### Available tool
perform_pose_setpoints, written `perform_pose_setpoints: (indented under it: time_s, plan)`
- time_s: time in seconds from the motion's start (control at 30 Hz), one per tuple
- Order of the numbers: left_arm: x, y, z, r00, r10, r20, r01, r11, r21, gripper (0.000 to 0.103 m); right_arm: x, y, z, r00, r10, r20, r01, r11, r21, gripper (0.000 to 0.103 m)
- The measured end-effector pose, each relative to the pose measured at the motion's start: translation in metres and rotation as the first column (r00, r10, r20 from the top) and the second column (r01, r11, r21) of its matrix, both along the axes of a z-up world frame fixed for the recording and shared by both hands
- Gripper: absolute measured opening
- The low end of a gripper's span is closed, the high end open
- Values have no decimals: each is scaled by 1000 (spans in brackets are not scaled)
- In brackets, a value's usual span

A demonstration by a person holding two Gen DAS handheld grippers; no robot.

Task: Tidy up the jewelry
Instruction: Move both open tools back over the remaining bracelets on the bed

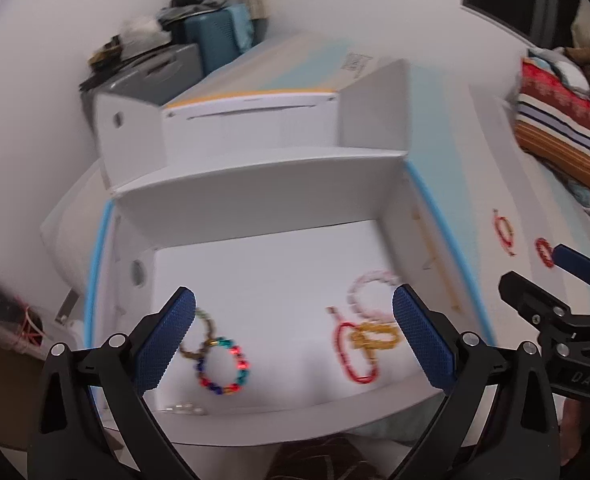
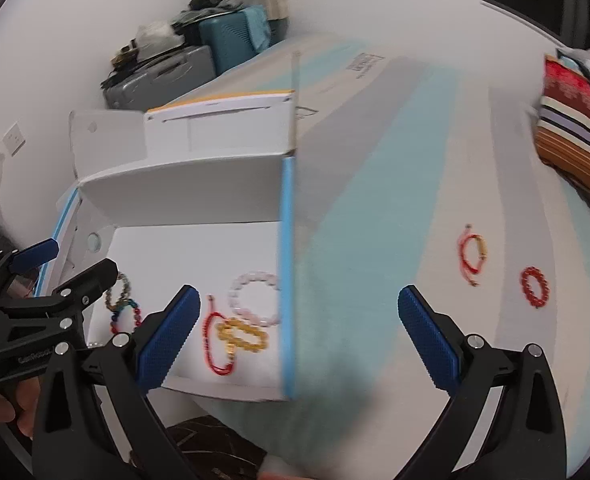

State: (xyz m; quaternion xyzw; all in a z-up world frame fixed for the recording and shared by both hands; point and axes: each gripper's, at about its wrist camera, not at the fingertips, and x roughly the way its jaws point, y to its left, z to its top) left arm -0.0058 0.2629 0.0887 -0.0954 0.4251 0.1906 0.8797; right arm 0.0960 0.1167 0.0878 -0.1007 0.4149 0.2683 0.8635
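Note:
An open white box [image 1: 255,204] holds several bracelets: a multicoloured bead one [image 1: 223,366], a brown bead one [image 1: 207,334], a pale pink one [image 1: 369,294], a gold one [image 1: 375,336] and a red cord [image 1: 353,354]. My left gripper [image 1: 293,336] is open and empty above the box. My right gripper [image 2: 295,332] is open and empty over the box's blue-edged right wall [image 2: 287,280]. Outside the box on the white and teal surface lie a red cord bracelet with a gold tube [image 2: 473,256] and a red bead bracelet [image 2: 535,286].
The box lid [image 1: 255,104] stands behind the box. Suitcases [image 2: 163,76] and clutter sit against the far wall. Striped folded bedding [image 2: 575,136] lies at the right. A small silver chain [image 1: 185,409] lies at the box's front edge.

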Motion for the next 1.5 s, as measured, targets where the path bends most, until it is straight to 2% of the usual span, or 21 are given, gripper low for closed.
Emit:
perform_pose_setpoints:
  time_s: [0.3, 0.47, 0.67, 0.8, 1.03, 1.5]
  plan:
    - [39, -69, 12, 994, -98, 51, 98, 995, 9, 97, 24, -77, -1, 993, -115, 25, 115, 993, -1, 95]
    - [71, -106, 6, 987, -147, 59, 148, 989, 0, 97, 43, -128, -7, 978, -202, 47, 202, 979, 1, 95]
    - [111, -153, -7, 976, -208, 58, 209, 978, -7, 97, 75, -186, -19, 956, -291, 34, 291, 957, 8, 95]
    - [140, -179, -23, 969, -241, 42, 242, 970, -17, 97, 99, -219, -32, 940, -341, 11, 341, 940, 22, 95]
    - [196, -213, -61, 962, -273, 0, 273, 962, -22, 97, 143, -261, -73, 908, -416, -39, 417, 908, 29, 95]
    - [308, -233, -131, 947, -305, -96, 299, 951, -72, 97, 209, -289, -140, 884, -458, -94, 459, 888, -14, 95]
